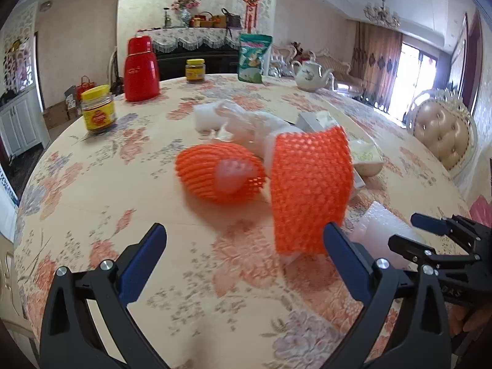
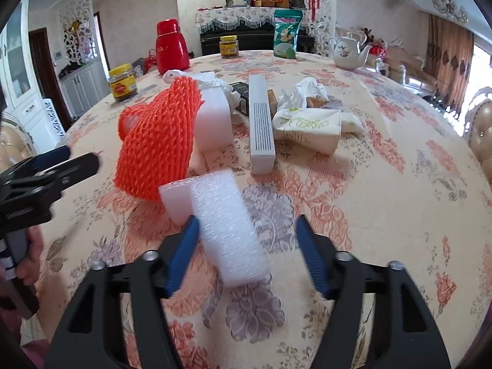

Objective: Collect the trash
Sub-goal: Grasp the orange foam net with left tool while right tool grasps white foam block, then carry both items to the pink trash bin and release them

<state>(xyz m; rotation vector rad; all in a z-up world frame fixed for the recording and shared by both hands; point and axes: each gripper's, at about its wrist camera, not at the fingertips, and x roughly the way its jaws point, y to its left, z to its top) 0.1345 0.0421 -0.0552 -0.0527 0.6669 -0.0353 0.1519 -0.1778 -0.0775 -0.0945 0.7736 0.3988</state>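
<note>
The right gripper (image 2: 246, 230) stands half-open around a white foam block (image 2: 227, 230), its right pad clear. The left gripper (image 1: 246, 243) gapes empty; an orange foam net (image 1: 310, 190) touches its right finger at one o'clock. Bare tablecloth (image 1: 92, 184) lies at ten o'clock. Motion blur smears the crumpled trash behind.

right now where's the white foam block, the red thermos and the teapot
white foam block (image 2: 227, 230), right wrist view, its top face
red thermos (image 1: 141, 69), left wrist view, its body
teapot (image 2: 347, 52), right wrist view, its belly

jar label (image 1: 97, 120) blurred, chair (image 1: 442, 135) cropped
</note>
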